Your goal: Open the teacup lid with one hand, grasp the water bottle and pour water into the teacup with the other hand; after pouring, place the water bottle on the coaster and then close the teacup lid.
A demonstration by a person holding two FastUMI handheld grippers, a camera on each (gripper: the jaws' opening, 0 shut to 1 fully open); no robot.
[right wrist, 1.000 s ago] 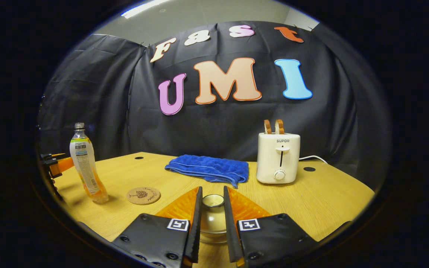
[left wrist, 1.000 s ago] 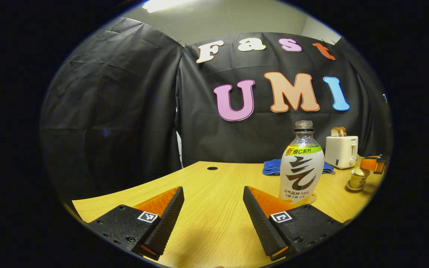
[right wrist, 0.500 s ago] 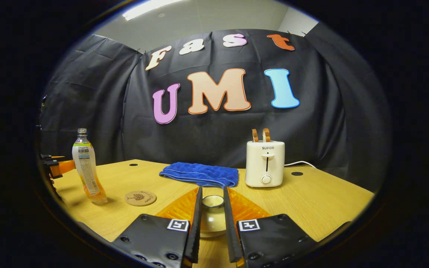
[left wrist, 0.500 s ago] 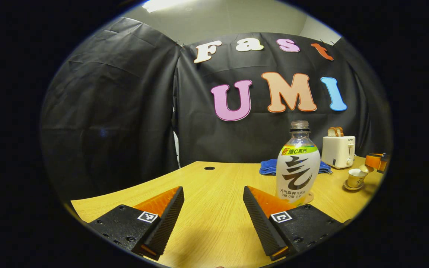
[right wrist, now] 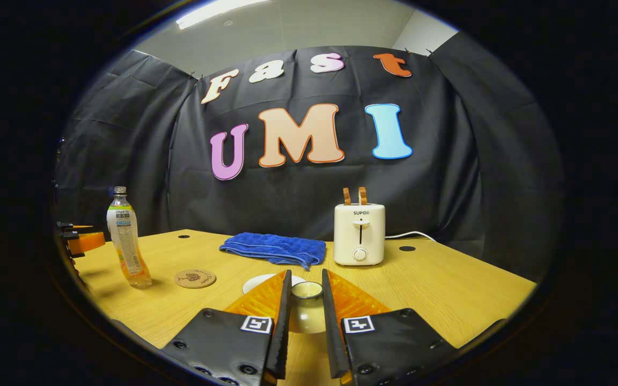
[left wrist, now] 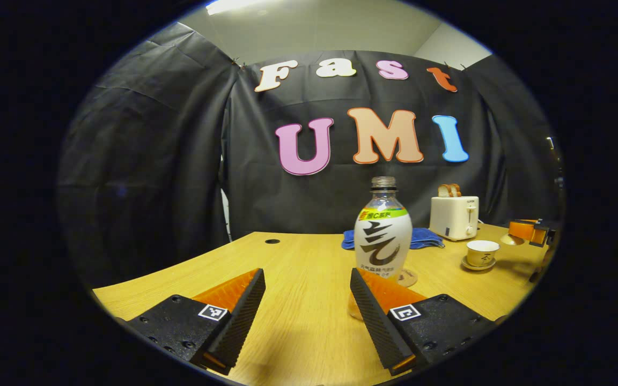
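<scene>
in the right gripper view, the small cream ceramic teacup lid (right wrist: 307, 310) is held between the narrowed right tongs (right wrist: 306, 316), with both fingers pressed on it, above the light wooden counter (right wrist: 448, 289). a white saucer edge (right wrist: 258, 282) is seen just behind the tongs. the clear plastic water bottle with a white label (right wrist: 126, 242) stands upright at nine o'clock, just beside the round cork coaster (right wrist: 195, 278). a folded blue cloth (right wrist: 274, 249) and a cream toaster (right wrist: 359, 234) lie at twelve o'clock.

in the left gripper view, the left tongs (left wrist: 307, 305) are spread wide, nothing between them. the bottle (left wrist: 383, 236) stands beyond the right finger, and the uncovered cream teacup (left wrist: 481, 253) sits on its saucer at three o'clock.
</scene>
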